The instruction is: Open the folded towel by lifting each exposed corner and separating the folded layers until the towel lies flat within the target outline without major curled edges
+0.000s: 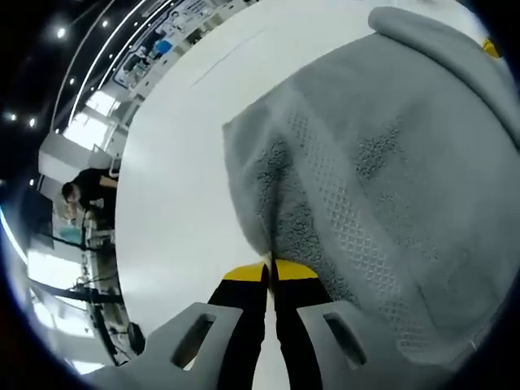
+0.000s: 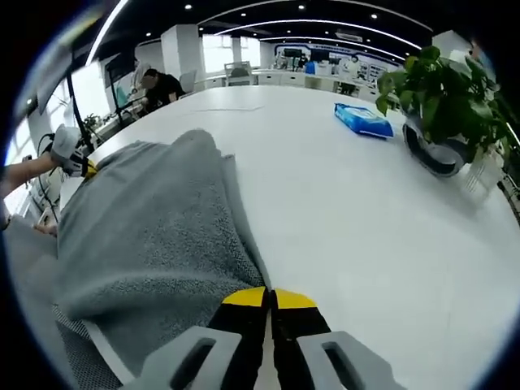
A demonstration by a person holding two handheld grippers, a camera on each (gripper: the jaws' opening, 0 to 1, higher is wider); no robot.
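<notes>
A grey towel (image 1: pixel 382 179) hangs lifted and draped over the white table (image 1: pixel 187 162), with a woven border band running down it. My left gripper (image 1: pixel 270 266) has its yellow-tipped jaws shut on the towel's lower edge. In the right gripper view the towel (image 2: pixel 154 236) bulges up at the left, and my right gripper (image 2: pixel 270 296) is shut on its near edge. The left gripper (image 2: pixel 71 156) shows at the far left of that view, held by a hand and gripping the towel's other end.
A potted plant (image 2: pixel 443 106) and a blue packet (image 2: pixel 363 119) sit at the table's (image 2: pixel 366 227) far right. A person (image 2: pixel 158 85) is behind the table's far edge. A faint line (image 2: pixel 227 108) is marked on the tabletop.
</notes>
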